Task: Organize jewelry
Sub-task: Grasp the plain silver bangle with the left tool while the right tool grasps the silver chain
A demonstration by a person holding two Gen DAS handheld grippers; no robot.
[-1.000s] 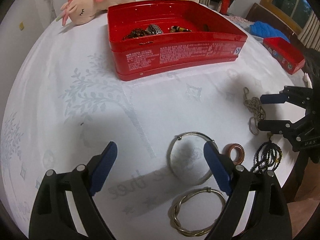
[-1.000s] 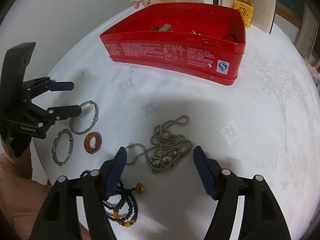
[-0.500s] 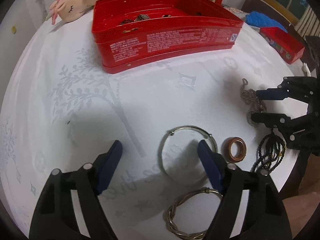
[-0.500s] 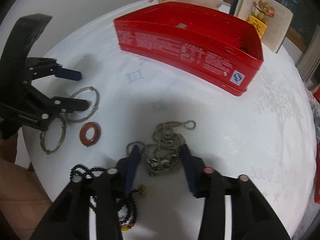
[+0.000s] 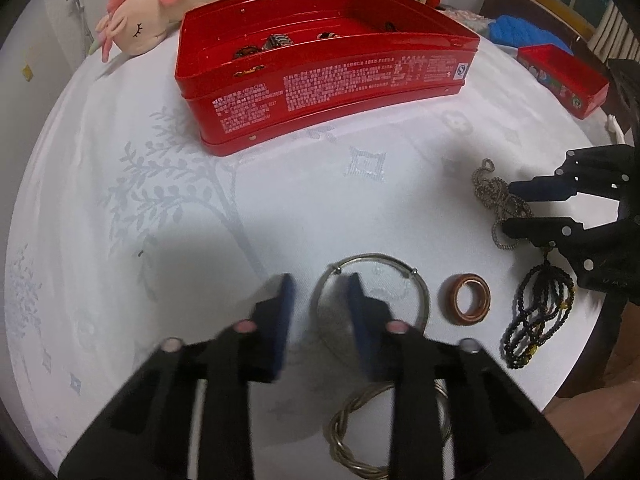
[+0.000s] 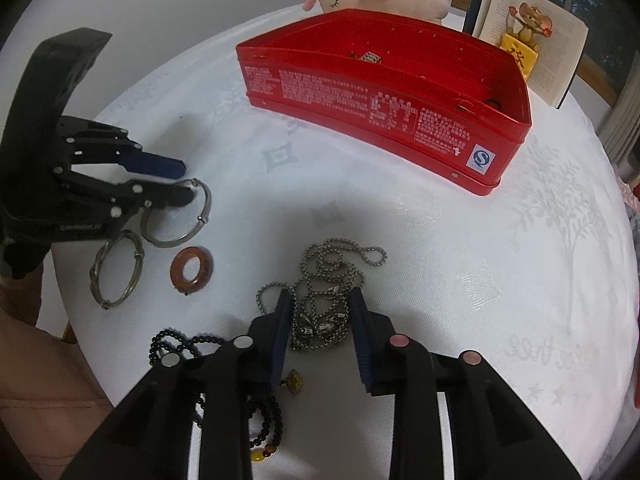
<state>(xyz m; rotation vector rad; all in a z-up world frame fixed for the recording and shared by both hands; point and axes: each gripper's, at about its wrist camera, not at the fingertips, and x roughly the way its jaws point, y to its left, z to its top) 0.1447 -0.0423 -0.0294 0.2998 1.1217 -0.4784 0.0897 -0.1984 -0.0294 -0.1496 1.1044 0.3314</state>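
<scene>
A thin silver bangle (image 5: 372,256) lies on the white cloth. My left gripper (image 5: 318,304) points down over it, jaws closing, the bangle's left rim in the gap and the pads clear of it. My right gripper (image 6: 320,312) is closing on the heaped chain necklace (image 6: 320,264), whose pile fills the space between its pads. Beside them lie a twisted bangle (image 5: 340,420), a brown ring (image 5: 448,300) and a black bead bracelet (image 6: 264,420). The open red tin (image 5: 320,92), with several pieces inside, stands behind.
A pink plush toy (image 5: 160,12) lies behind the tin. A smaller red tin (image 5: 560,76) sits at the far right edge. An open book with a figurine (image 6: 532,40) stands at the back. The table's near edge runs just below the jewelry.
Both pairs of jaws have narrowed a lot. The left fingers came in around the thin bangle's left rim. The right fingers drew together onto the chain heap.
</scene>
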